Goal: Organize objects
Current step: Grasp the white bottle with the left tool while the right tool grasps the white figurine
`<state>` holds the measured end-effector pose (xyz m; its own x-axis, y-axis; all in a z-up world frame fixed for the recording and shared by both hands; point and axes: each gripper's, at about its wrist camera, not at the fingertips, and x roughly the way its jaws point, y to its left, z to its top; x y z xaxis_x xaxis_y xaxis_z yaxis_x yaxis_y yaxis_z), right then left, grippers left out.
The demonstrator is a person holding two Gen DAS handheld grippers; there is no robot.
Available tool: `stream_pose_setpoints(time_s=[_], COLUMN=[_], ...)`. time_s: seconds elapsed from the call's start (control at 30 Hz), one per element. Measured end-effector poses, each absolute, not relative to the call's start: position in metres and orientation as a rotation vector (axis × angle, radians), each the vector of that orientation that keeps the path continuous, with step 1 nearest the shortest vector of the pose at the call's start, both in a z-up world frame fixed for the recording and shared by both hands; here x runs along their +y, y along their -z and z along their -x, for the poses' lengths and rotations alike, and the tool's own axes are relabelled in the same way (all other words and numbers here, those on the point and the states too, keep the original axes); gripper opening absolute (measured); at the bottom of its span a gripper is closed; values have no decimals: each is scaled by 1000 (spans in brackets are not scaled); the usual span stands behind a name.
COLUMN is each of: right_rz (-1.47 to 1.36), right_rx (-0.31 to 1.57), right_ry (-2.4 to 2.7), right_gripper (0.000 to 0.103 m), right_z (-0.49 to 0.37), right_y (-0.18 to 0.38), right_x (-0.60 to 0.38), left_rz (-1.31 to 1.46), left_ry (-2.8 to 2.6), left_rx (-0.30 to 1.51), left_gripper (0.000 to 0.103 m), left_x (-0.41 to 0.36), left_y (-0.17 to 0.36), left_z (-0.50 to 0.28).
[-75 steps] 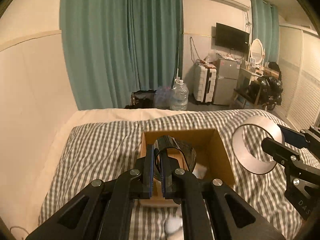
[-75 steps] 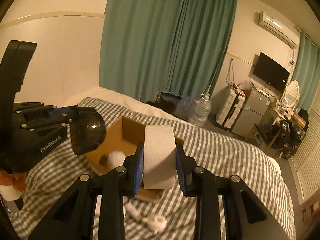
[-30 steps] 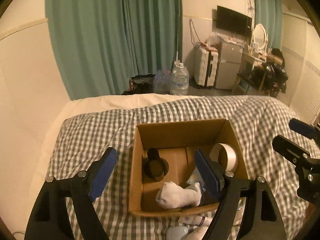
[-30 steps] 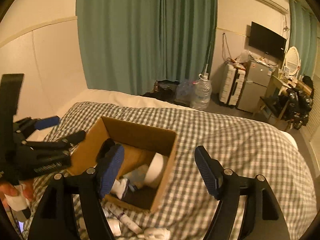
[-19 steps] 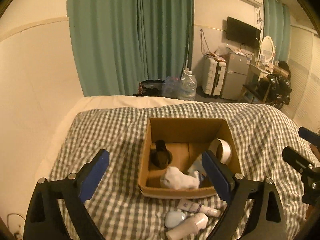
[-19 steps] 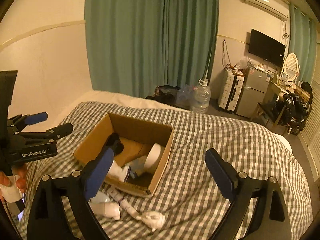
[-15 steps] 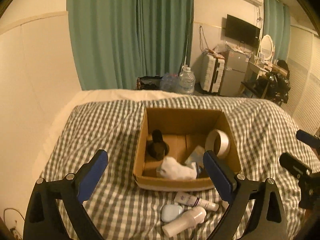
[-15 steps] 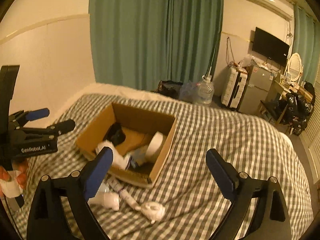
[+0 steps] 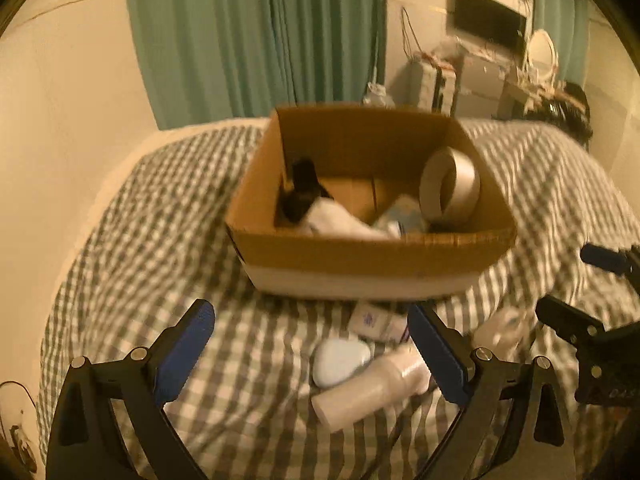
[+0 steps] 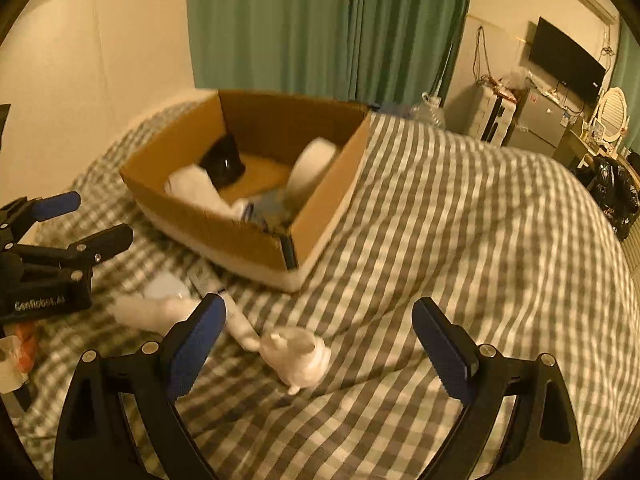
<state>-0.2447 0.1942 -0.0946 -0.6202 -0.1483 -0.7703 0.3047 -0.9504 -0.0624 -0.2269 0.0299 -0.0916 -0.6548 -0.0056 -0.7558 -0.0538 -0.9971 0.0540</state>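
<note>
An open cardboard box (image 9: 360, 252) (image 10: 216, 228) sits on the checked bed cover. It holds a tape roll (image 9: 450, 188) (image 10: 312, 168), a black object (image 9: 300, 196) (image 10: 222, 162) and a white sock (image 9: 340, 218). In front of the box lie a small tube (image 9: 374, 320) (image 10: 236, 316), a pale oval case (image 9: 340, 358) (image 10: 166, 286) and a white bottle (image 9: 372, 392) (image 10: 152, 312). A white rolled bundle (image 10: 298, 354) lies further right. My left gripper (image 9: 308, 332) hangs open just above the case and bottle. My right gripper (image 10: 318, 320) is open just above the bundle. Neither holds anything.
The checked cover (image 10: 460, 240) spreads wide to the right of the box. A cream padded wall (image 9: 60, 120) borders the bed on the left. Teal curtains (image 9: 260, 40), a water jug (image 10: 430, 110), suitcase and TV (image 10: 568, 60) stand beyond the far end.
The black object and tape roll, held earlier, now lie in the box. Both grippers have opened wide, pulled back and sunk towards the items in front of the box.
</note>
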Motion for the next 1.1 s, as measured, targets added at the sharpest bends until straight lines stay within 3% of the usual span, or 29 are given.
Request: stream_pose_setpoints(time_s=[0.37,0.57,0.7,0.87,1.03,1.1], right_rz=[-1374,-1466,-1553,-1558,-1535,-1537], right_rx=[278,306,282,286,280,285], right_ry=[2519,2422,2369,2367,2388,2389], right_gripper=[94,80,50,49,49,49], right_z=[256,267,276,273,267,266], right_y=[132,151,165,167,164,163], right_x=[192,180,179,179,181,182], left_rz=[1336,1407,1458,1494,1460,1440], left_ry=[-2707,-2644,-2580,-2544,-2527,-2530], left_rx=[195,186,202,263,201,181], left_gripper=[100,100,100,100,95,86], left_x=[47,49,55,65,68,68], left_y=[130,148,159,173,176,174], left_z=[216,218,220,224,226,225])
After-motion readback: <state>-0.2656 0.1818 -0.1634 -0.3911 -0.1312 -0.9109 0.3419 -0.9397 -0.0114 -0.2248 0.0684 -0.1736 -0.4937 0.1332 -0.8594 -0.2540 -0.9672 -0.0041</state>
